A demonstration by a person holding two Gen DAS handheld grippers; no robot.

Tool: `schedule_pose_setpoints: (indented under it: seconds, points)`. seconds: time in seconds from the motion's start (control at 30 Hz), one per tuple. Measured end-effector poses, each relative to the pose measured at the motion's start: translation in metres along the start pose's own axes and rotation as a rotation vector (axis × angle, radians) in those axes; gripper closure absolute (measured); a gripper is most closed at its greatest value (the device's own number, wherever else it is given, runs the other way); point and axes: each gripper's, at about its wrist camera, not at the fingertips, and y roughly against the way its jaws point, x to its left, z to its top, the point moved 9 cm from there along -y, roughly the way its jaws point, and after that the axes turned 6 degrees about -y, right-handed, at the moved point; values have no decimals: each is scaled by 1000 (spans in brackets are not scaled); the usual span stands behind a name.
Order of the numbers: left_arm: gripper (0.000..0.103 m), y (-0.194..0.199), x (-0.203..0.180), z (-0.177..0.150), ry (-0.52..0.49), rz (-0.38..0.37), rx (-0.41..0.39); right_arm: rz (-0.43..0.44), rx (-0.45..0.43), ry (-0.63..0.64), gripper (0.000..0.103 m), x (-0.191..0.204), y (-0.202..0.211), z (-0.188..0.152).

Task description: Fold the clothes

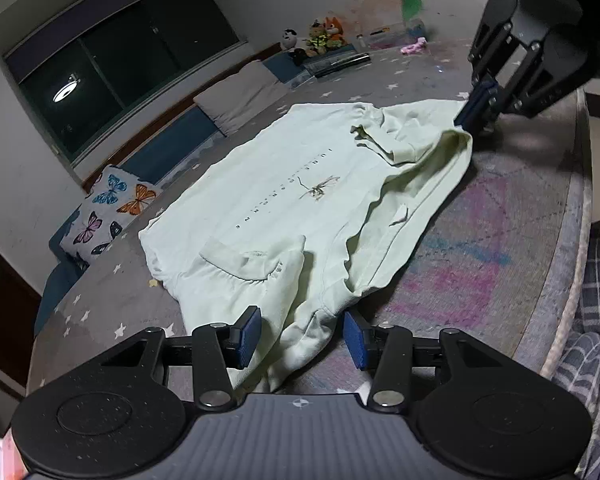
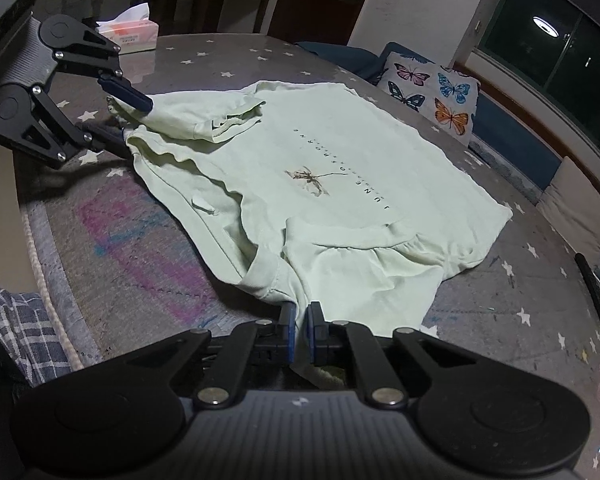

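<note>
A pale green T-shirt (image 1: 280,184) (image 2: 360,160) with a small print and a line of lettering lies spread on the grey star-patterned table cover (image 1: 100,316). Both its sleeves are folded in over the body. My left gripper (image 1: 300,336) stands open, with a bunched corner of the shirt lying between its blue pads (image 1: 248,332). In the right wrist view it (image 2: 134,124) straddles that corner at the far left. My right gripper (image 2: 300,328) is shut on the shirt's near edge. From the left wrist view it (image 1: 474,110) pinches the cloth at the top right.
A butterfly cushion (image 1: 108,216) (image 2: 432,88) and a grey cushion (image 1: 240,96) sit along a bench under a dark window. A tissue box (image 2: 130,32) stands at the table's far side. Checked cloth (image 1: 596,280) hangs at the edge. A dark stick (image 2: 590,286) lies to the right.
</note>
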Motion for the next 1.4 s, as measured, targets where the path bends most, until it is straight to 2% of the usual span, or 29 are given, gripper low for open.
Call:
schedule_pose_setpoints:
  seconds: [0.03, 0.1, 0.13, 0.2, 0.23, 0.4, 0.43, 0.5, 0.57, 0.6, 0.73, 0.9, 0.93, 0.97, 1.07, 1.23, 1.4]
  points:
    - [55, -1, 0, 0, -8, -4, -2, -4, -3, -1, 98, -1, 1, 1]
    - [64, -4, 0, 0, -14, -16, -5, -12, -12, -3, 98, -2, 2, 3]
    - [74, -5, 1, 0, -13, -21, -3, -17, -18, -5, 98, -3, 3, 4]
    - [83, -8, 3, -1, -5, -22, 3, -27, -29, -9, 99, -5, 4, 7]
    - [94, -7, 4, -1, 2, -21, 1, -31, -34, -11, 99, -5, 5, 8]
    - [94, 1, 6, 1, 28, -19, -20, -43, -50, -14, 99, -7, 10, 9]
    - [93, 2, 5, 1, 25, -15, -25, -45, -53, -16, 99, -7, 11, 9]
    - [85, 5, 2, 2, 6, 4, -26, -47, -54, -21, 99, -8, 11, 9]
    - [58, 5, 1, 3, -11, 39, -27, -48, -55, -24, 99, -8, 11, 9]
    - [53, 4, 1, 3, -17, 51, -29, -47, -55, -24, 99, -7, 11, 9]
    - [48, -1, 1, 3, -23, 53, -24, -50, -58, -22, 99, -8, 11, 12]
    - [49, -8, 3, 2, -24, 25, -18, -56, -63, -27, 99, -10, 12, 14]
    - [59, -9, 5, 2, -18, 12, -16, -57, -64, -27, 99, -10, 12, 14]
    - [76, -10, 6, 2, -13, 0, -14, -58, -65, -28, 99, -10, 12, 14]
    - [94, -11, 9, 0, 15, -23, -13, -59, -71, -29, 99, -10, 12, 15]
    - [98, 2, 12, 6, 53, -24, -35, -61, -94, -28, 99, -11, 18, 16]
    - [99, 38, 11, 17, 56, -10, -66, -67, -143, -11, 99, -10, 43, 19]
